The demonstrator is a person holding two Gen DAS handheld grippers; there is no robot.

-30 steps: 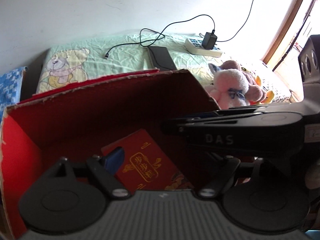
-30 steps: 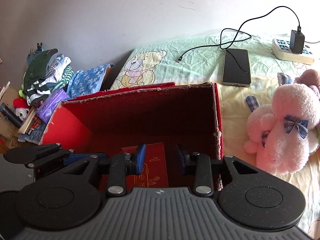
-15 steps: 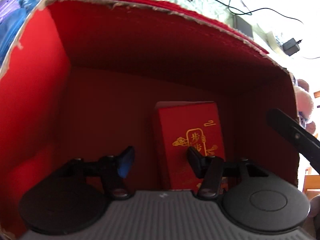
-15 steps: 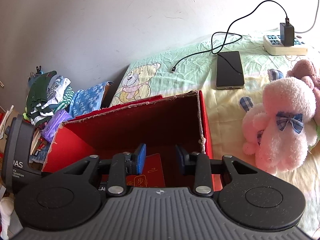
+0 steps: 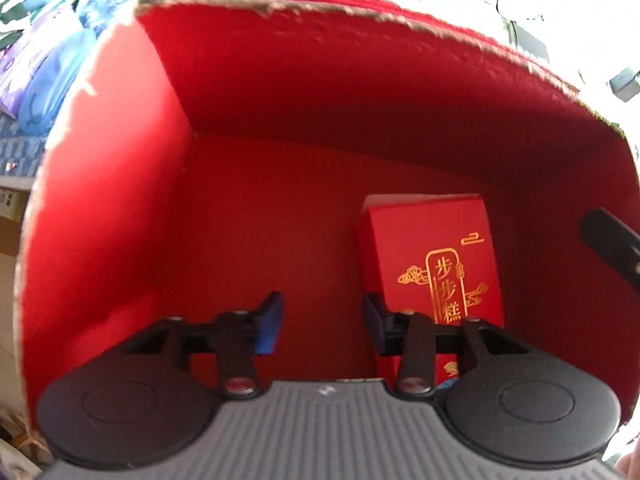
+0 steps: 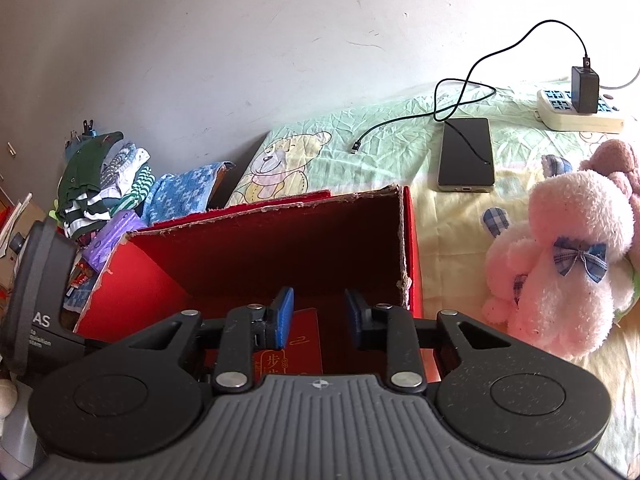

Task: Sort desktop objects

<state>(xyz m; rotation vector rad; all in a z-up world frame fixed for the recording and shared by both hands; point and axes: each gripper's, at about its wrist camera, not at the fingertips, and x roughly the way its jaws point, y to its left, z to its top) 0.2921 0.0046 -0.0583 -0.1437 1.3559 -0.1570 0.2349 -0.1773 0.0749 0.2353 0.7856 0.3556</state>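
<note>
Since 0.5 s ago, left gripper (image 5: pixel 322 322) slid left off the red packet (image 5: pixel 434 258): jaws apart, empty, inside the red box (image 5: pixel 120 184). Packet lies on the box floor, right side, just beside the right fingertip.

Right wrist view: right gripper (image 6: pixel 318 318) over the box's (image 6: pixel 132 288) near edge, released, nothing held. Packet (image 6: pixel 306 346) visible below. Plush toy (image 6: pixel 560 264) and phone (image 6: pixel 466 156) on the bed outside.

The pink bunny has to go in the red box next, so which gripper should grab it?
Probably the right gripper. It is open and empty, and the pink bunny lies just to its right beside the red box. The left gripper points down inside the box.
</note>
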